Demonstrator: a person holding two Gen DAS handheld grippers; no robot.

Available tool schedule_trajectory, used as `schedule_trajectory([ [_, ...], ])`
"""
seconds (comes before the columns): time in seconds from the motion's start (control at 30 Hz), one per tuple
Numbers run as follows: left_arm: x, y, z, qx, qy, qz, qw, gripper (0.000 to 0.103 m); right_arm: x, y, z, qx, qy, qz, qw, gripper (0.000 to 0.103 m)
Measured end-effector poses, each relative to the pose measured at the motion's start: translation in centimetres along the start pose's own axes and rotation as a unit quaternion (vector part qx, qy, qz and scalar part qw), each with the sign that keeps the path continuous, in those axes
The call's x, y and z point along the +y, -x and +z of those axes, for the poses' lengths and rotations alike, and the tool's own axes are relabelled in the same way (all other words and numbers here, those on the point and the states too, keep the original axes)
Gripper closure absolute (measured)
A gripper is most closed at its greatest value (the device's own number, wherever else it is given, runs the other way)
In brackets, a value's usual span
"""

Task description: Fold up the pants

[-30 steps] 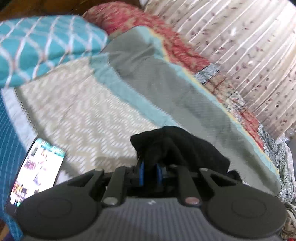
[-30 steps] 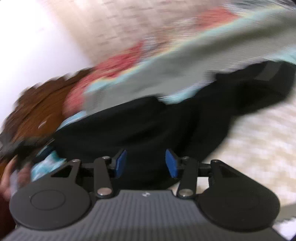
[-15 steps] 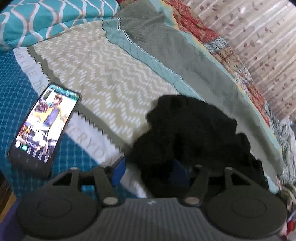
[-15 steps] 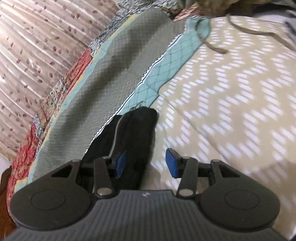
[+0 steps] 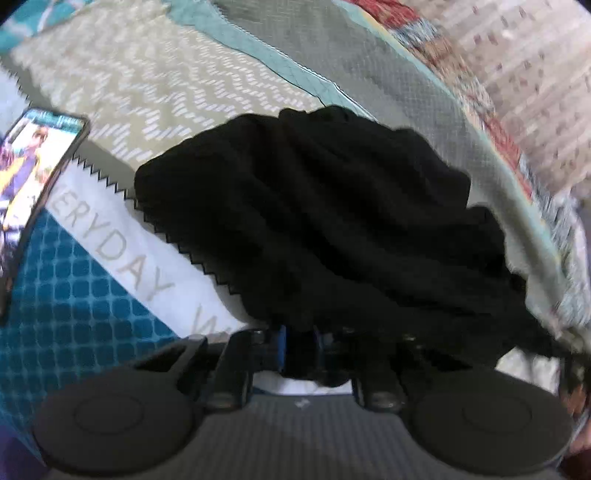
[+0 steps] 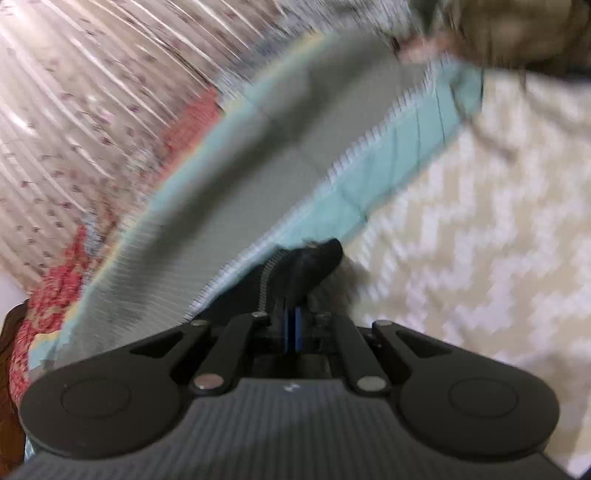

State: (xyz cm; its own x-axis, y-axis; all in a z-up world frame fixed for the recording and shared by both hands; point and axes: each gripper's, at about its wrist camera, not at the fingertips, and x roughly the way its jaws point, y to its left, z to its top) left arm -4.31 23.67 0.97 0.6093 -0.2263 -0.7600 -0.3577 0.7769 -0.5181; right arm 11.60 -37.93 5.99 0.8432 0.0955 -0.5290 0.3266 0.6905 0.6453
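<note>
The black pants [image 5: 325, 221] lie bunched in a crumpled heap on the bed, filling the middle of the left wrist view. My left gripper [image 5: 300, 349] is shut on the near edge of that heap, and black cloth drapes over its blue pads. In the right wrist view only a narrow end of the pants [image 6: 295, 269] shows, with a zipper running along it. My right gripper [image 6: 294, 326] is shut on this zippered end, its blue pads pressed together with the cloth between them.
A lit phone [image 5: 37, 173] lies on the bedspread [image 5: 155, 88] left of the pants. A grey and teal quilt [image 6: 258, 155] runs along the bed's far side, with a patterned curtain [image 6: 74, 103] behind. An olive garment [image 6: 517, 33] sits at the top right.
The left gripper let go, sank toward the bed and shut again on the heap's near edge. The right gripper swung to the zippered end and closed on it.
</note>
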Motion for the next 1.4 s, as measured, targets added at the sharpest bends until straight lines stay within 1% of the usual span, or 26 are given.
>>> schedule_trajectory([
  [0.07, -0.2, 1.3, -0.1, -0.007, 0.001, -0.015, 0.9999, 0.092, -0.3, 3.7, 0.8, -0.031, 0.002, 0.007, 1.0, 0.097],
  [0.17, -0.1, 3.9, -0.3, -0.016, 0.004, -0.052, 0.9985, 0.092, -1.7, 9.2, 1.7, -0.078, -0.017, 0.012, 0.997, 0.097],
  [0.2, 0.0, 4.9, -0.5, -0.017, 0.005, -0.064, 0.9978, 0.092, -2.5, 11.3, 1.8, -0.095, -0.023, 0.009, 0.995, 0.097],
  [0.3, 0.5, 6.7, -1.2, -0.014, 0.002, -0.072, 0.9973, 0.092, -5.0, 16.4, 1.7, -0.139, -0.041, -0.006, 0.989, 0.097],
  [0.37, 0.9, 7.2, -2.1, -0.002, 0.001, -0.081, 0.9967, 0.092, -7.2, 19.7, 0.9, -0.163, -0.053, -0.03, 0.985, 0.097],
  [0.43, 1.8, 7.7, -3.0, 0.015, 0.001, -0.092, 0.9956, 0.092, -9.8, 22.1, -0.1, -0.173, -0.075, -0.055, 0.981, 0.097],
  [0.47, 1.9, 7.7, -3.6, 0.019, -0.002, -0.09, 0.9957, 0.092, -10.9, 22.7, -0.6, -0.171, -0.087, -0.065, 0.979, 0.097],
  [0.57, 2.0, 7.5, -5.4, 0.032, -0.012, -0.068, 0.9971, 0.092, -13.4, 23.7, -2.8, -0.147, -0.098, -0.101, 0.979, 0.097],
  [0.6, 2.0, 7.4, -5.8, 0.037, -0.012, -0.063, 0.9972, 0.091, -13.8, 23.8, -3.6, -0.138, -0.097, -0.117, 0.979, 0.093],
  [0.67, 2.4, 7.5, -6.6, 0.047, -0.007, -0.06, 0.9971, 0.089, -15.6, 24.3, -5.1, -0.128, -0.125, -0.146, 0.973, 0.079],
  [0.7, 2.5, 7.9, -6.7, 0.05, -0.008, -0.058, 0.997, 0.089, -16.4, 24.8, -5.9, -0.133, -0.149, -0.157, 0.967, 0.061],
  [0.73, 2.5, 8.2, -6.7, 0.046, -0.012, -0.057, 0.9972, 0.089, -17.0, 25.5, -6.6, -0.145, -0.167, -0.164, 0.961, 0.056],
  [0.77, 2.5, 9.0, -6.6, 0.035, -0.02, -0.054, 0.9977, 0.086, -17.2, 26.2, -7.1, -0.157, -0.175, -0.17, 0.957, 0.056],
  [0.8, 2.5, 10.0, -6.3, 0.019, -0.028, -0.049, 0.9982, 0.079, -17.1, 26.8, -7.4, -0.166, -0.173, -0.177, 0.955, 0.056],
  [0.83, 2.6, 10.8, -5.8, 0.003, -0.031, -0.042, 0.9986, 0.075, -16.8, 27.2, -7.6, -0.173, -0.162, -0.185, 0.954, 0.056],
  [0.87, 2.6, 11.6, -5.2, -0.018, -0.031, -0.034, 0.9988, 0.065, -16.2, 27.6, -7.6, -0.18, -0.148, -0.19, 0.954, 0.056],
  [0.9, 3.0, 12.4, -4.4, -0.04, -0.028, -0.028, 0.9984, 0.061, -15.4, 27.9, -7.6, -0.188, -0.135, -0.192, 0.954, 0.056],
  [0.97, 3.5, 13.0, -2.6, -0.067, -0.017, -0.021, 0.9973, 0.06, -14.3, 28.8, -7.2, -0.205, -0.11, -0.18, 0.956, 0.056],
  [1.0, 3.9, 13.0, -1.8, -0.074, -0.015, -0.021, 0.9969, 0.058, -13.3, 28.9, -6.8, -0.207, -0.098, -0.168, 0.959, 0.056],
  [1.03, 3.9, 12.7, -0.9, -0.083, -0.015, -0.019, 0.9963, 0.056, -12.3, 28.7, -6.3, -0.204, -0.085, -0.153, 0.963, 0.056],
  [1.1, 3.5, 11.4, 0.9, -0.093, -0.016, -0.011, 0.9955, 0.048, -9.9, 27.5, -5.7, -0.185, -0.057, -0.121, 0.974, 0.056],
  [1.17, 2.9, 9.7, 2.0, -0.089, -0.011, -0.017, 0.9958, 0.048, -7.2, 25.6, -5.1, -0.151, -0.024, -0.083, 0.985, 0.056],
  [1.23, 2.0, 7.6, 2.5, -0.081, -0.002, -0.027, 0.9963, 0.048, -4.6, 22.8, -4.9, -0.111, -0.005, -0.044, 0.993, 0.056],
  [1.33, 0.8, 4.7, 3.2, -0.063, 0.004, -0.034, 0.9974, 0.048, -0.9, 17.3, -4.4, -0.047, 0.014, -0.003, 0.999, 0.056],
  [1.4, 0.1, 3.5, 3.8, -0.062, -0.006, -0.033, 0.9975, 0.048, 2.0, 13.3, -4.0, -0.004, 0.036, 0.02, 0.999, 0.056],
])
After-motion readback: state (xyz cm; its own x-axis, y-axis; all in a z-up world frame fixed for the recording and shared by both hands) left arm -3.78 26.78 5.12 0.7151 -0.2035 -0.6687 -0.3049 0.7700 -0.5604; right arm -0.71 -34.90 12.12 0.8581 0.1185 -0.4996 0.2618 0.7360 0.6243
